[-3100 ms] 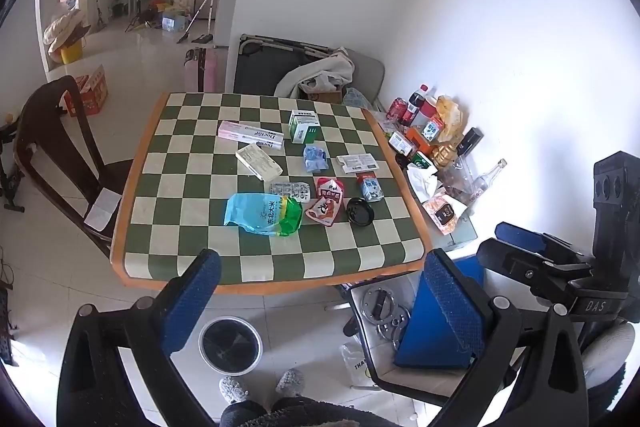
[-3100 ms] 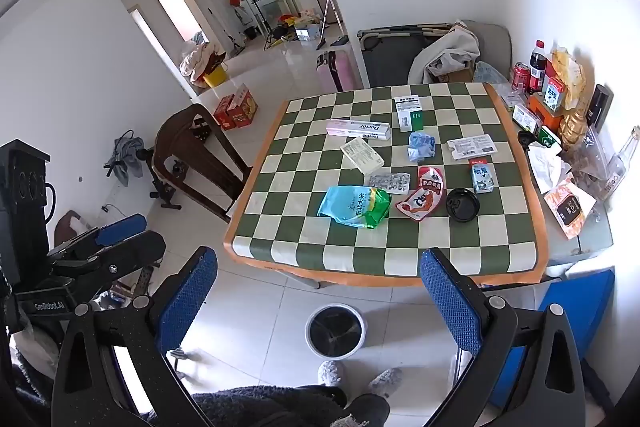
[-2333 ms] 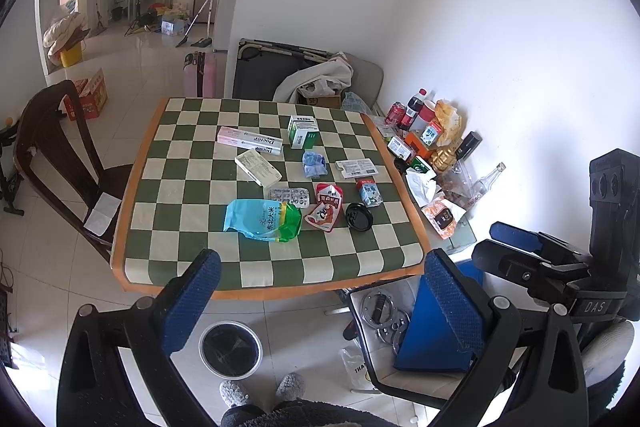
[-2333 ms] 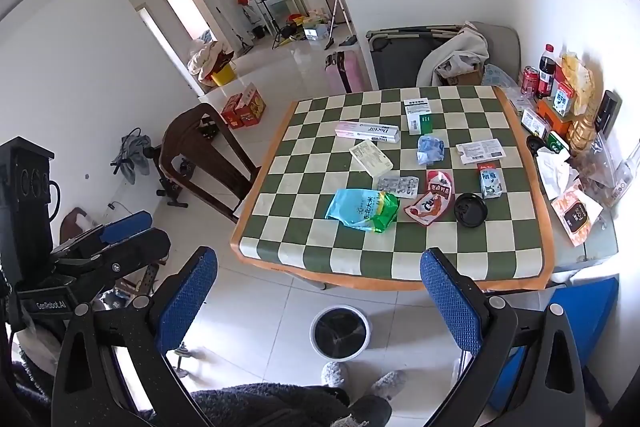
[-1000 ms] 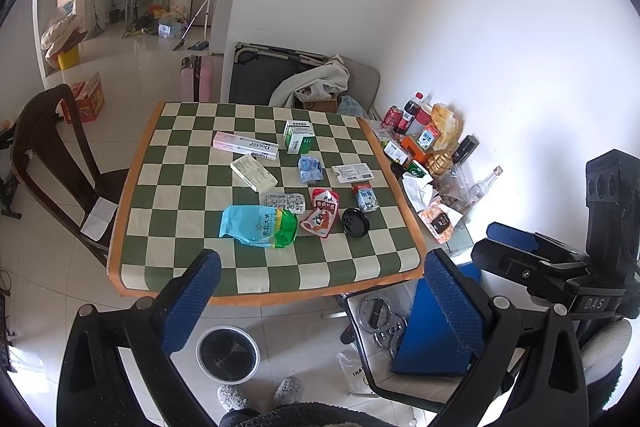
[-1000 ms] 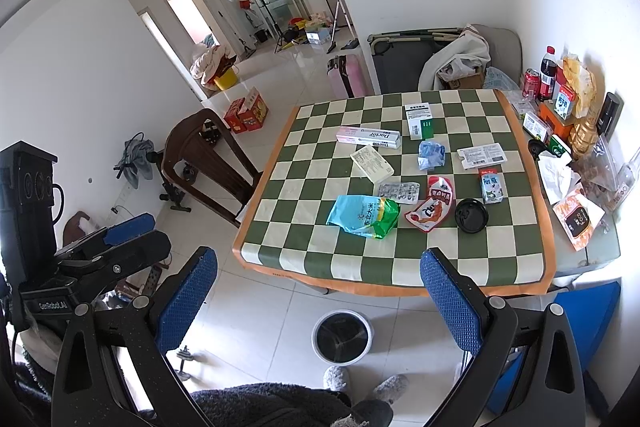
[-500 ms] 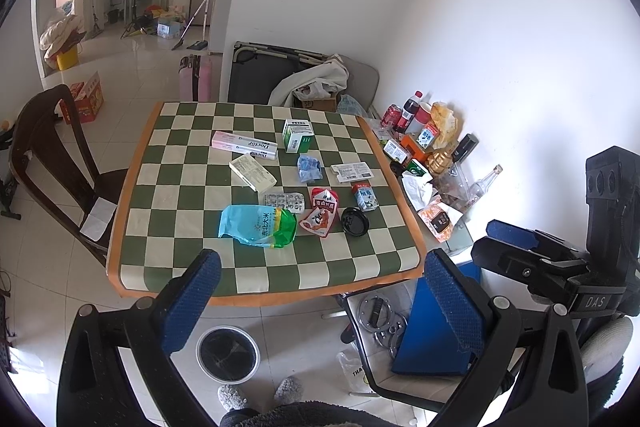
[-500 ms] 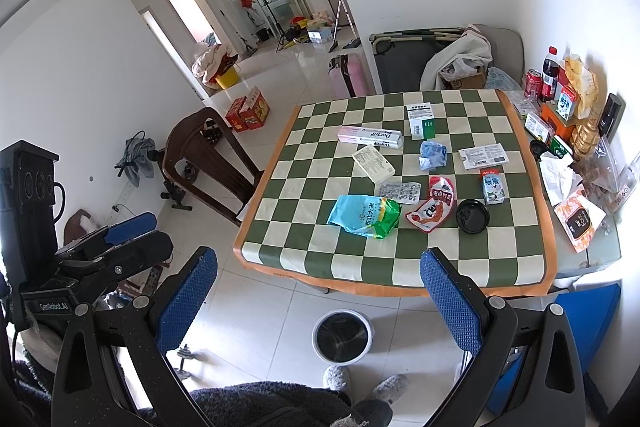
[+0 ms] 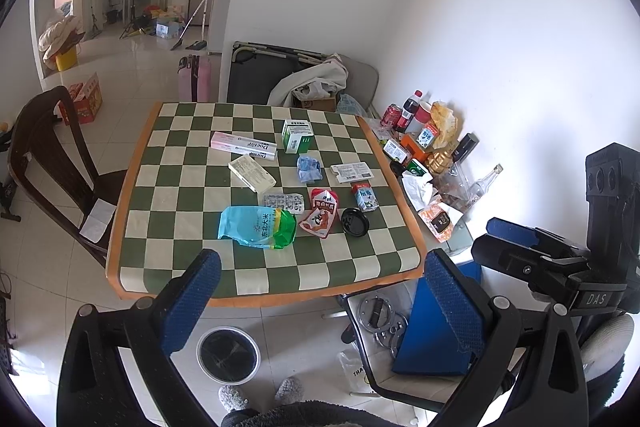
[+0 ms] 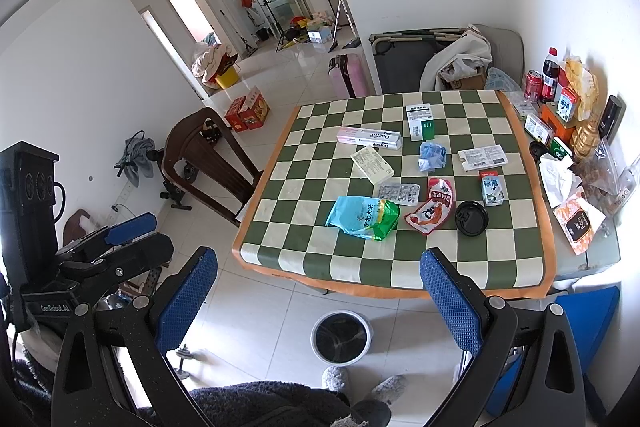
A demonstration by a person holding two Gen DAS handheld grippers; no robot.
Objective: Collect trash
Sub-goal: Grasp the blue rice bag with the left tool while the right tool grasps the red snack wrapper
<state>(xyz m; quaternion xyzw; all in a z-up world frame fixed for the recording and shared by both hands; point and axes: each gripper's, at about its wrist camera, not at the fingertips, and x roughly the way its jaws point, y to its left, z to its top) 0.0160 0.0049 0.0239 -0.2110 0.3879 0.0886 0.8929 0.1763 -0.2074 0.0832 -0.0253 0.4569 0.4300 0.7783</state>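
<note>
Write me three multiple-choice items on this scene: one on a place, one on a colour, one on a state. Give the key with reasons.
1. Where is the trash bin?
A. on the table
B. on the floor by the table's near edge
C. on the chair

2. What colours are the tablecloth squares?
A. green and cream
B. red and white
C. black and yellow

3. How is the right hand-held gripper?
A. shut on a carton
B. shut, empty
C. open, empty

Key: B, the bin stands on tiles below the table edge; A, the checks are green and cream; C, the blue pads stand wide apart, nothing between them.
</note>
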